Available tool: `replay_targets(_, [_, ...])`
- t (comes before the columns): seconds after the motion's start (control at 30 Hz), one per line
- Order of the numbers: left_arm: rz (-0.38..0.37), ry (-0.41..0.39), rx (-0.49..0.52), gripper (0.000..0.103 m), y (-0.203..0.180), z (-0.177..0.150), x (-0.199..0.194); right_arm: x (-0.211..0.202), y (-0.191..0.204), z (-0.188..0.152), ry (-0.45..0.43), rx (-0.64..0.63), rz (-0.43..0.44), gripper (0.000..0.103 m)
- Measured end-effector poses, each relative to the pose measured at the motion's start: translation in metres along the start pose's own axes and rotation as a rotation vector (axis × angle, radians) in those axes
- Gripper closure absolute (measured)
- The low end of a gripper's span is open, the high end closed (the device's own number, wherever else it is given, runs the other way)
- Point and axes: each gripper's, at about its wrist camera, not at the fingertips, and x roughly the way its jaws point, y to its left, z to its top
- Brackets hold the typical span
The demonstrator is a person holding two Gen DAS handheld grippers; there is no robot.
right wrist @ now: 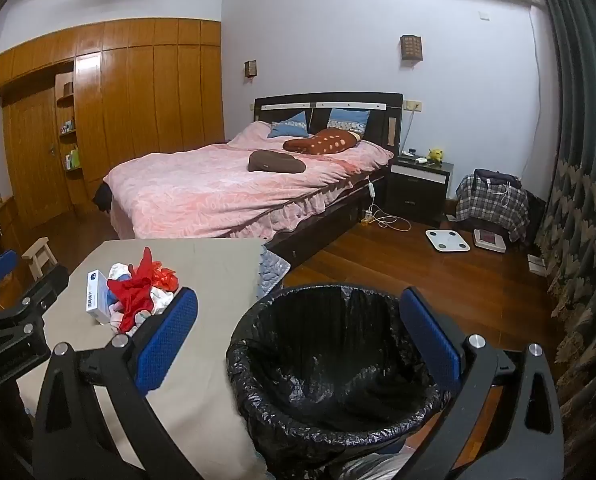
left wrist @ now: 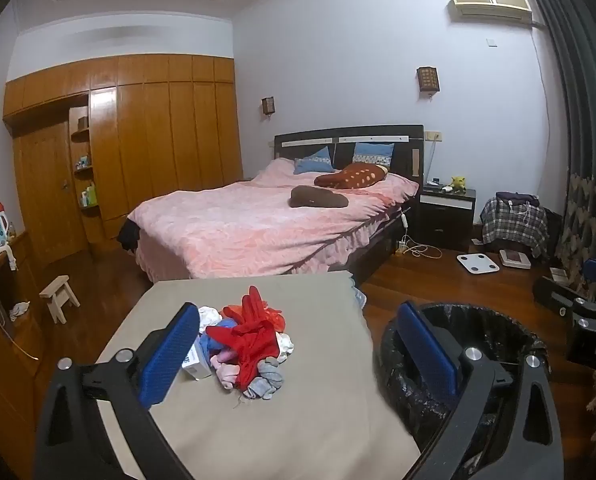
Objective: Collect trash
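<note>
From the left wrist, the left tongs stand fully spread with nothing between the blue pads, hanging over the beige table. The trash pile lies on that table just ahead: a red crumpled piece on top, pale and grey scraps under it, and a small white box at its left edge, close to the left pad. The bin, lined with a black bag, sits to the right of the table, partly behind the right pad. Part of the other tool shows at the far right edge.

From the right wrist, the right tongs are likewise released and empty, framing the bin's open mouth, which looks empty. The pile lies on the table to the left, with the box beside it.

The step in hand seems to be the 1st pick. It would go best if the left tongs came down over 1 piece only, the red one on top or the box, and closed low enough to catch it without dragging the rest. The bin is near, so the carry is short; letting go well inside the rim should keep scraps off the floor.
</note>
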Motion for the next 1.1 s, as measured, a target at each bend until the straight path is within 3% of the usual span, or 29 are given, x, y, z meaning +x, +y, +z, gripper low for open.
replay_targets(1.1, [0.000,-0.007,-0.008,0.006,0.0015,-0.0033,0.0002,0.0008,0.0000,0.0005,0.004,-0.001,-0.001,0.005])
